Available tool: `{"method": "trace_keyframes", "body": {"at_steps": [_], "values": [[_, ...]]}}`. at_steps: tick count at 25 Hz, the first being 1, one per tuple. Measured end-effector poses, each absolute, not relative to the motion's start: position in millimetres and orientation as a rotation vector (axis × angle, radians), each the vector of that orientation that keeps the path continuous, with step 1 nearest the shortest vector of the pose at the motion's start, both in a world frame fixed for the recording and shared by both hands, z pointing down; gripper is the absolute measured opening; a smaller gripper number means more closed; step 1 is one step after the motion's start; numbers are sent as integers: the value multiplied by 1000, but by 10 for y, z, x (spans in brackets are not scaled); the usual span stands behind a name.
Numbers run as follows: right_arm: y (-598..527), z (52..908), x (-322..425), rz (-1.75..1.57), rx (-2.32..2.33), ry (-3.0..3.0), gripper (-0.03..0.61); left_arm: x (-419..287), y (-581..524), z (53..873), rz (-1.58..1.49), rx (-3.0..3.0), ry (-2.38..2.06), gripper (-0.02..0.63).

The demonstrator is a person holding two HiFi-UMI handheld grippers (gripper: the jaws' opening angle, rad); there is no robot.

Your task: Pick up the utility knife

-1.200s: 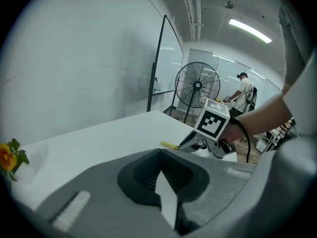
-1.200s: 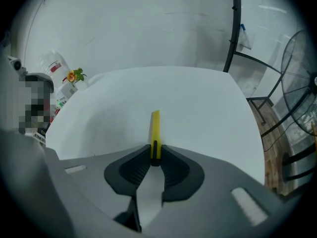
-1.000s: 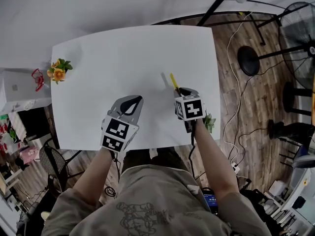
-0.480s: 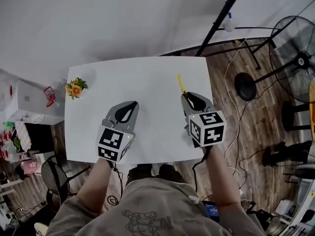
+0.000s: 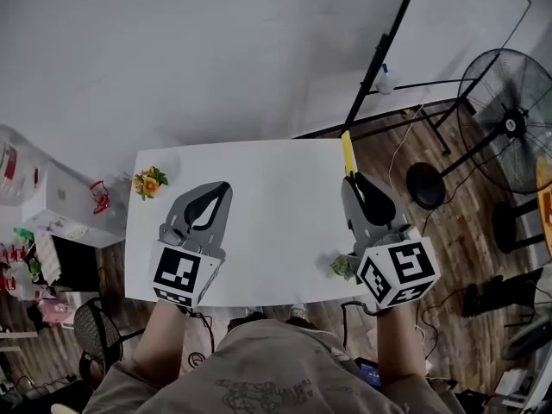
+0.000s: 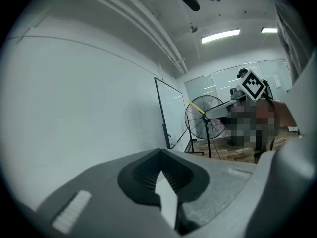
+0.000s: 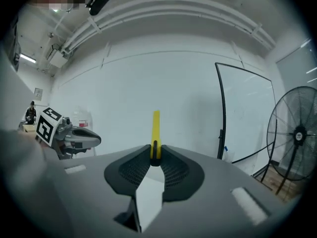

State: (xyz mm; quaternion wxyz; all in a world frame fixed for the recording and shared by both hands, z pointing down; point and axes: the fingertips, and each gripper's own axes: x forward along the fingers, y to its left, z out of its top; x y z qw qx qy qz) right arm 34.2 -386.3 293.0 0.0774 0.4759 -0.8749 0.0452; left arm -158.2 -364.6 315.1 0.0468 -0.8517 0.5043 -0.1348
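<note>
Trouble would come if your left hand-held gripper (image 5: 226, 185), jaws pressed together on nothing, swung across and knocked the slim yellow utility knife (image 5: 347, 153), pinched only by its near end in your right hand-held gripper (image 5: 351, 178), levering it loose. Both point roughly level, high above the white counter (image 5: 267, 222)
</note>
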Motion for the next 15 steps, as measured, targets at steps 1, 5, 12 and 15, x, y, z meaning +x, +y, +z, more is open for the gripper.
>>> {"method": "trace_keyframes", "body": {"at_steps": [1,5,12,15], "values": [[-3812,2823,359,113,1431,-2648,92,-1580,-3609,3057,-390,-2586,1535,0],[-3606,2481,427,55,1455,-2732,92,-1567,-3442,2654,-231,-2583,1560,0],[-3256,2306,539,74,1452,-2800,92,-1476,-3213,2488,-162,-2591,1544,0],[-3176,2378,539,98,1432,-2796,92,-1481,-3175,2582,-190,-2608,1552,0]]}}
